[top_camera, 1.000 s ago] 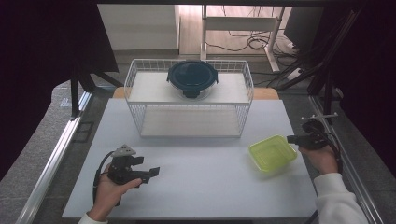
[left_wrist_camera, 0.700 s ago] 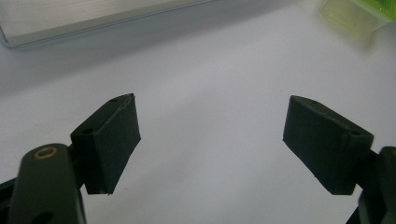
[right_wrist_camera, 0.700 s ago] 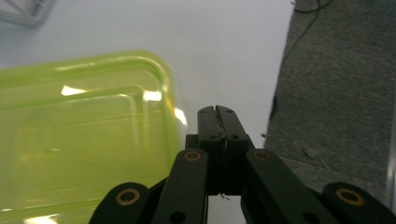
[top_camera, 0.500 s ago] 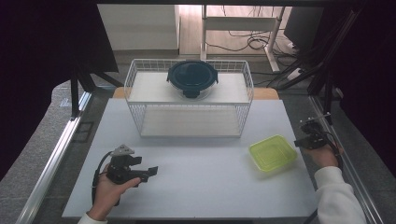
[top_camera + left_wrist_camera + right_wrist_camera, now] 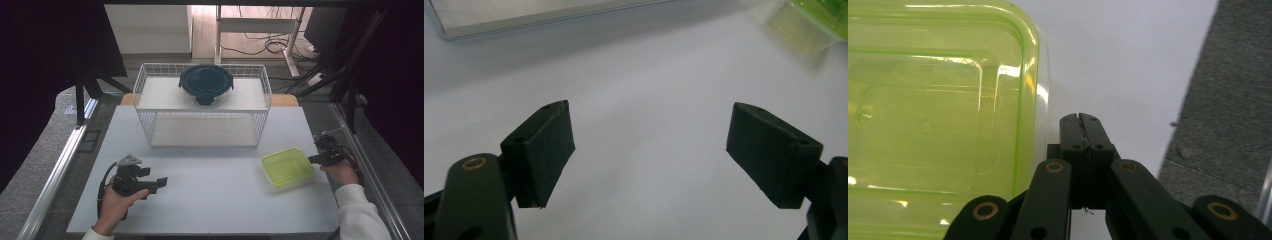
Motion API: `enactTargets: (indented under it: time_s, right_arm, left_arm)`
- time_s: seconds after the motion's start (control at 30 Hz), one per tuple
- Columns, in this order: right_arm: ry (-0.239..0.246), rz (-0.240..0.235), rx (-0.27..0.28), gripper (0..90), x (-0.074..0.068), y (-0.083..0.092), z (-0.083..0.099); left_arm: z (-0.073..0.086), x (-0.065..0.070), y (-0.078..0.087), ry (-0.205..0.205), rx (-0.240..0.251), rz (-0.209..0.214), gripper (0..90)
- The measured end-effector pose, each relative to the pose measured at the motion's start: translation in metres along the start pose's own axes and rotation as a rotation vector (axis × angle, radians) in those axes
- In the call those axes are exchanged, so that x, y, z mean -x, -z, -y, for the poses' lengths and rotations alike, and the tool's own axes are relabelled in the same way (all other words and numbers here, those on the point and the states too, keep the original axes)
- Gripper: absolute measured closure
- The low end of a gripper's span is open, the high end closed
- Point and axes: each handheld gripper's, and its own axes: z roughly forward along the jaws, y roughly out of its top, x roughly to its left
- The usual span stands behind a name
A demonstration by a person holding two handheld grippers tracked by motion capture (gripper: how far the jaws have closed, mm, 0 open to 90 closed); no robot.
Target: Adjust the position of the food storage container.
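A yellow-green square lidded container (image 5: 287, 166) lies flat on the white table, at the right. My right gripper (image 5: 314, 160) is shut with nothing between its jaws, its tips just beside the container's right edge. In the right gripper view the shut tips (image 5: 1081, 121) sit next to the container's rim (image 5: 933, 115); whether they touch it I cannot tell. My left gripper (image 5: 154, 177) rests low over the table at the front left, jaws wide open and empty (image 5: 649, 145), pointing toward the container (image 5: 809, 25) far off.
A white wire rack (image 5: 150, 105) stands at the back middle of the table, with a dark blue round lidded container (image 5: 206, 84) on its top shelf. The table's right edge and grey floor (image 5: 1228, 100) lie close beside my right gripper.
My right gripper has sunk slightly beside the yellow-green container, still shut. The left gripper and the container have not moved.
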Motion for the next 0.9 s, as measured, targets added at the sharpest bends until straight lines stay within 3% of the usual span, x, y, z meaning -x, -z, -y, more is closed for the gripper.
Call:
enactTargets:
  time_s: [0.43, 0.7, 0.9]
  right_arm:
    - [0.033, -0.049, -0.035, 89.3, -0.032, 0.002, 0.01]
    - [0.071, -0.091, -0.039, 89.3, -0.065, 0.006, 0.013]
    - [0.088, -0.127, -0.027, 89.3, -0.081, 0.003, 0.018]
  left_arm:
    - [0.0, 0.001, 0.0, 0.002, 0.003, 0.001, 18.7]
    - [0.001, 0.002, -0.003, 0.004, -0.005, 0.0, 18.9]
    - [0.001, 0.001, -0.002, 0.007, -0.003, -0.001, 18.9]
